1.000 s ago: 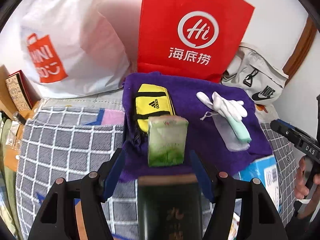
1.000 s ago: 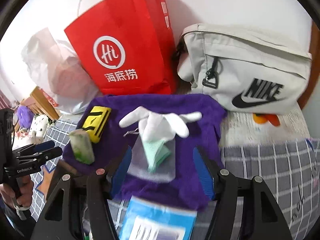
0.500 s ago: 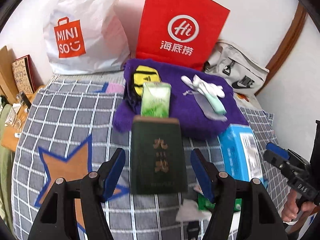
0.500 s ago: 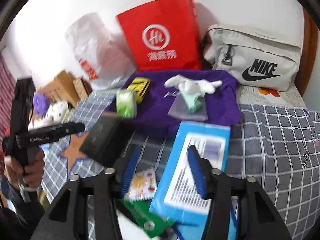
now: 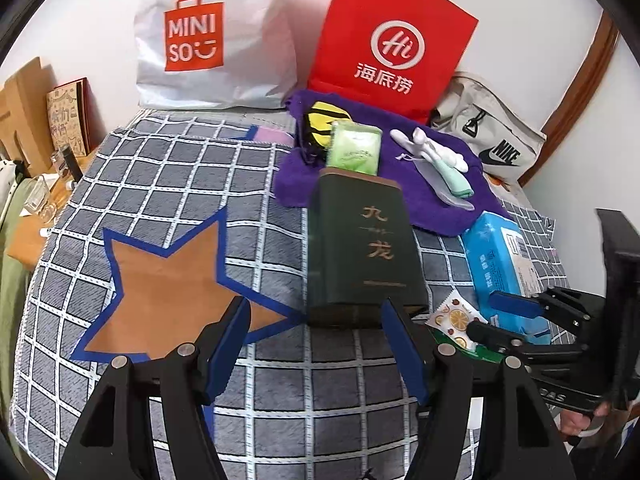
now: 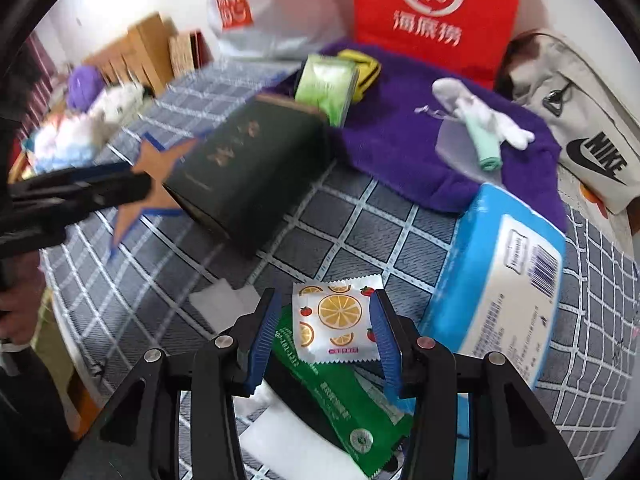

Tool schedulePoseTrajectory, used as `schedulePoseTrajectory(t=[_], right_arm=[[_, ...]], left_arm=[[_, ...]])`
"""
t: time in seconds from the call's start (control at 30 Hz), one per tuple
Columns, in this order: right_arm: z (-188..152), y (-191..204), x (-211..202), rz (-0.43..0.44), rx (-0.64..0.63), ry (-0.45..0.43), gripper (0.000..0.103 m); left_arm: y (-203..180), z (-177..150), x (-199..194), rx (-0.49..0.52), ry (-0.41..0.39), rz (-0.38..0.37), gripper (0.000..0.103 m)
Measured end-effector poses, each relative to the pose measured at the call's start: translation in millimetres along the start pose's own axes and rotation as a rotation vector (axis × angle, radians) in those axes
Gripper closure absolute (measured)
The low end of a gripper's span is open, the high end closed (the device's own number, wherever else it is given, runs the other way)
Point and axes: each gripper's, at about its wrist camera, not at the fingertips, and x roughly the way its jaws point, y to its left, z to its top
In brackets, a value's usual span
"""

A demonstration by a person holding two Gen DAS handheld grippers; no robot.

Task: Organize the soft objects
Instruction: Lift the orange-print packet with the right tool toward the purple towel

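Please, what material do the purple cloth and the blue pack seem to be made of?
The purple cloth looks like fuzzy terry or fleece fabric, matte: it has soft pile and rumpled edges. The blue pack looks like thin glossy plastic film: it shows shine and a printed barcode label. What it contains cannot be told.

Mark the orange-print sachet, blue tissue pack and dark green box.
orange-print sachet point(image 6: 336, 324), right wrist view, orange slice print.
blue tissue pack point(image 6: 496, 292), right wrist view, white label.
dark green box point(image 5: 360, 252), left wrist view, lettered face.

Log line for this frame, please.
phase: reaching | left gripper: open, empty, before dark green box | right gripper: fingers astride orange-print sachet, not pressing | purple towel: holds sorted items
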Motion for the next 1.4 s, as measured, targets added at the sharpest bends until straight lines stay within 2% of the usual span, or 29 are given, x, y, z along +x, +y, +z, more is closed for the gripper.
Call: schedulePoseTrajectory(t=[0.23, 0.27, 0.37, 0.4, 0.47, 0.5, 0.6, 0.77, 0.93, 1.17, 1.4], right_arm=[[5, 11, 43, -0.069, -0.006, 0.209, 0.037], [5, 12, 48, -0.08, -0.012, 0.23, 0.037], [7, 12, 49, -0.089, -0.001, 0.219, 0.04], [7, 10, 48, -0.087, 0.012, 0.212, 0.043], [8, 5, 46, -0.093, 0.031, 0.192, 0.061], [8, 3, 44, -0.087, 0.037, 0.184, 0.066], [6, -2, 34, -0.046, 0.066, 0.141, 0.075], [-1, -4, 15, -0.042, 0.066, 0.053, 0.094], [-12, -3, -19, -0.046, 0.075, -0.058, 0.099], [-37, -8, -57, 0.015, 0.163, -0.172, 0.099], [-85, -37, -86, 0.024, 0.251, -0.251, 0.099]], left_arm=[[16, -1, 9, -0.029, 0.009, -0.047, 0.037], [18, -2, 9, -0.037, 0.007, -0.06, 0.037], [22, -5, 7, -0.044, -0.001, -0.09, 0.037], [23, -6, 6, -0.045, -0.004, -0.093, 0.037], [26, -7, 4, -0.042, -0.005, -0.098, 0.037], [27, -8, 4, -0.042, -0.005, -0.097, 0.037], [32, -11, 3, -0.051, 0.001, -0.088, 0.037], [32, -18, 2, -0.058, 0.013, -0.078, 0.037], [19, -27, -3, -0.037, 0.018, -0.08, 0.038], [-14, -43, 1, 0.027, 0.056, -0.085, 0.038], [-59, -58, 7, 0.118, 0.094, -0.115, 0.037]])
